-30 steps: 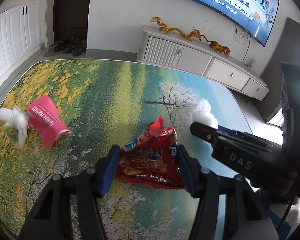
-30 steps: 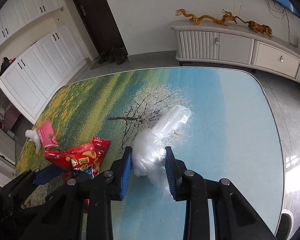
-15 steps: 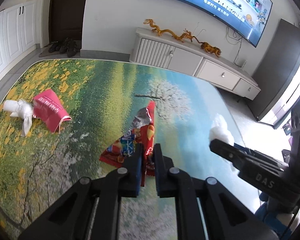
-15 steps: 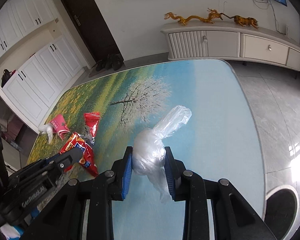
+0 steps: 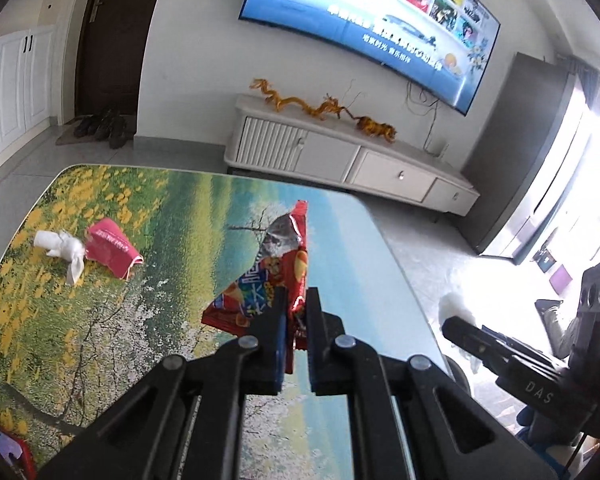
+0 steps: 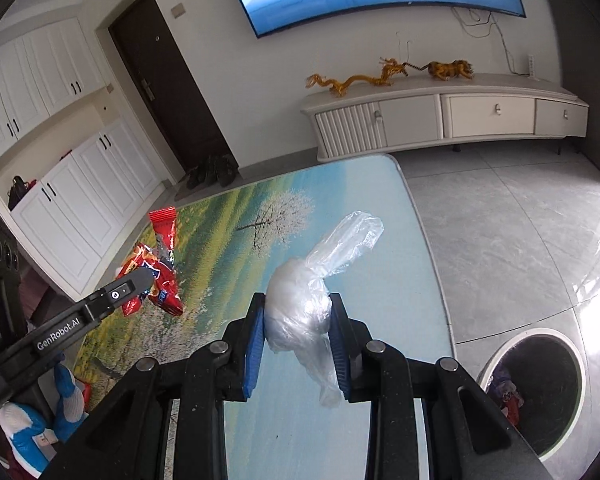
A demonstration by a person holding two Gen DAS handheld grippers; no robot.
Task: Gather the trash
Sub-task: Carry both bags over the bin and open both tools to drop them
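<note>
The table is taken as the landmark. Toward its far left part, a packet is laid on it, with a crumpled tissue touching the packet's left side. Above the table's right half, a snack bag is held off the surface. Past the table's right edge, a plastic bag is held, nearer the viewer. On the floor to the table's right, a trash bin is placed. Behind the table, a cabinet is set against the wall, and shoes are left beyond the far left corner.
</note>
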